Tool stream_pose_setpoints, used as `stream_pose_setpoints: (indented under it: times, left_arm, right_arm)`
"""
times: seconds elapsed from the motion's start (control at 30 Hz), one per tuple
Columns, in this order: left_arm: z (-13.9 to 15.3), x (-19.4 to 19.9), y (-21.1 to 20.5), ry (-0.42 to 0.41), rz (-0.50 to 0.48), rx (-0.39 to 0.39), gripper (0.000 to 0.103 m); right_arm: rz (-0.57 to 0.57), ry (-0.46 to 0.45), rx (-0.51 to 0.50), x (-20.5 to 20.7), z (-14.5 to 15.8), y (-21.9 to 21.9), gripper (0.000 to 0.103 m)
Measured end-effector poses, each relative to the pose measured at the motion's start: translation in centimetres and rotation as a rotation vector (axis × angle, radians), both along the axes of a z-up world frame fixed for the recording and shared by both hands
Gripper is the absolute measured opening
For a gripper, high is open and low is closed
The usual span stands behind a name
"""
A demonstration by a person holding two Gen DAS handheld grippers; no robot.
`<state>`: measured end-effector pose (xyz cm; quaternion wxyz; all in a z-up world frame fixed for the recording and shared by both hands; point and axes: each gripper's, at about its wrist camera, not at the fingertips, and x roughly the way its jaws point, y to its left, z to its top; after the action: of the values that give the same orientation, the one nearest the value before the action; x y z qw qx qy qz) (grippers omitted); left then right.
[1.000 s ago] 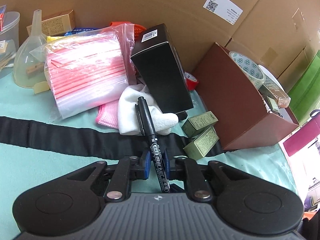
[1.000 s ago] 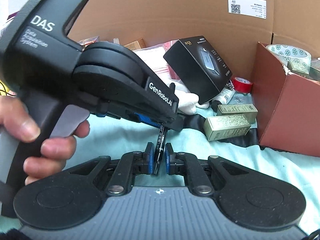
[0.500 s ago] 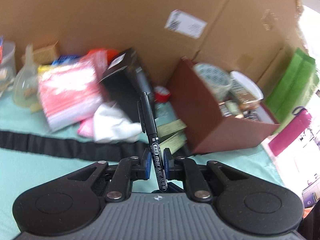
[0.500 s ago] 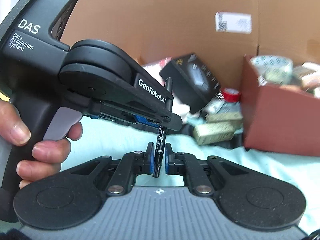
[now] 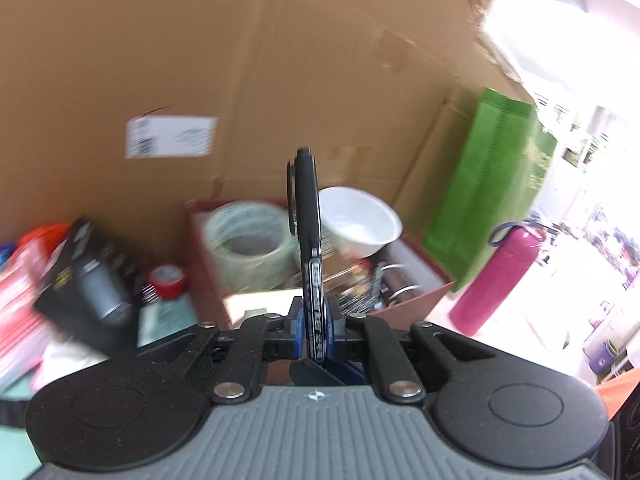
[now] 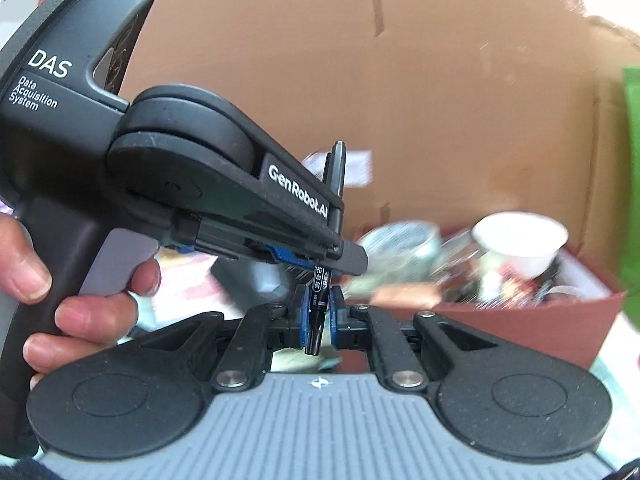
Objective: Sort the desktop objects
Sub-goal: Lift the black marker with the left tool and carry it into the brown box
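Table [image 5: 168,316] has a pale green cover, pretty blurry here. Sitting on it: a brown box [image 5: 404,312] full of stuff, a black box [image 5: 88,280] leaning, red tape roll [image 5: 166,280] between them, and a pink bottle [image 5: 496,276] beside the brown box.

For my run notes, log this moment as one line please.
left tool: shut on marker | right tool: shut on same marker | brown box: ahead

Motion blur smears the box [image 5: 404,308] contents and the label [image 5: 171,137]; the left gripper [image 6: 320,264] hides the marker's [image 6: 335,176] middle.
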<state>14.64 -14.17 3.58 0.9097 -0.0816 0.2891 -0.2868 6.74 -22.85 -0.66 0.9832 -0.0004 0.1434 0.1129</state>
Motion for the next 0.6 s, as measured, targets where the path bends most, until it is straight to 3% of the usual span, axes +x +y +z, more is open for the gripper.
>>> stream_pose_setpoints:
  times: [0.23, 0.6]
  left_arm:
    - [1.3, 3.5, -5.4, -0.010, -0.076, -0.016, 0.008]
    - [-1.3, 9.4, -10.3, 0.068, -0.087, 0.022, 0.008]
  right_arm:
    - [-0.083, -0.069, -0.013, 2.4, 1.7, -5.5, 0.008]
    - [-0.120, -0.016, -0.004, 8.0, -0.1, -11.8, 0.008]
